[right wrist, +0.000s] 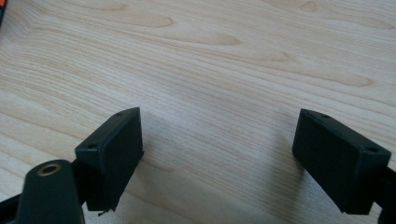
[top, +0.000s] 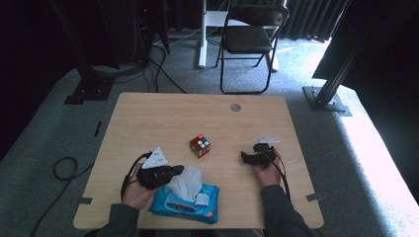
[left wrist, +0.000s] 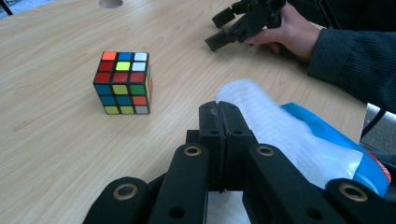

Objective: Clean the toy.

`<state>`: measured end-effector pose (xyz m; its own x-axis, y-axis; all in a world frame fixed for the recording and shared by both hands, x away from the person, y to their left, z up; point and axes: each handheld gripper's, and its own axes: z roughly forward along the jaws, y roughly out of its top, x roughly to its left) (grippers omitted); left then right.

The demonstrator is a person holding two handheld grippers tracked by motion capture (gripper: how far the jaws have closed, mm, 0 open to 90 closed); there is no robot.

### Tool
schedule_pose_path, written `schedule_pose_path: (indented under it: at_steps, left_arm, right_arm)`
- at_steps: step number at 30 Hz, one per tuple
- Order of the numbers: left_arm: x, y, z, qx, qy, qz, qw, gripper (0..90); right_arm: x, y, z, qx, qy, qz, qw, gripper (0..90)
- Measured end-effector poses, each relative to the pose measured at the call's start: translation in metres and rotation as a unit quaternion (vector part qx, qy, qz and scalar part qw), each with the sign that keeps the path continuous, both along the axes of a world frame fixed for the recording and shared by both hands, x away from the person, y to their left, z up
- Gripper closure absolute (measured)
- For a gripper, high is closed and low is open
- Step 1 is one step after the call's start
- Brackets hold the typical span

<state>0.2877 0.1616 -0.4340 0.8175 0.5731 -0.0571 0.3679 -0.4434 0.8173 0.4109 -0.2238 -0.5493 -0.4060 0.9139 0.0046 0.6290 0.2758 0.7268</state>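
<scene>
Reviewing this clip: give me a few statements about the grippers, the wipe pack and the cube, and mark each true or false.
1. The left gripper has its fingers closed on a white wipe. True.
2. The right gripper is shut on the cube. False: its fingers stand apart over bare table, with nothing between them.
3. The puzzle cube sits on the table between the two grippers, untouched. True.
4. The blue wipe pack lies at the far edge of the table by the round hole. False: it lies at the near edge, beside the left hand.
5. The cube is solved, each face one colour. False: its faces show mixed colours.
</scene>
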Motion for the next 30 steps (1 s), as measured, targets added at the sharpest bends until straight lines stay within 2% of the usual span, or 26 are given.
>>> schedule_pose_path:
  at_steps: [30]
  left_arm:
    - [0.004,0.014,0.013,-0.005,-0.02,0.025,0.9995,89.4]
  right_arm:
    - [0.0,0.0,0.0,0.0,0.0,0.0,1.0,15.8]
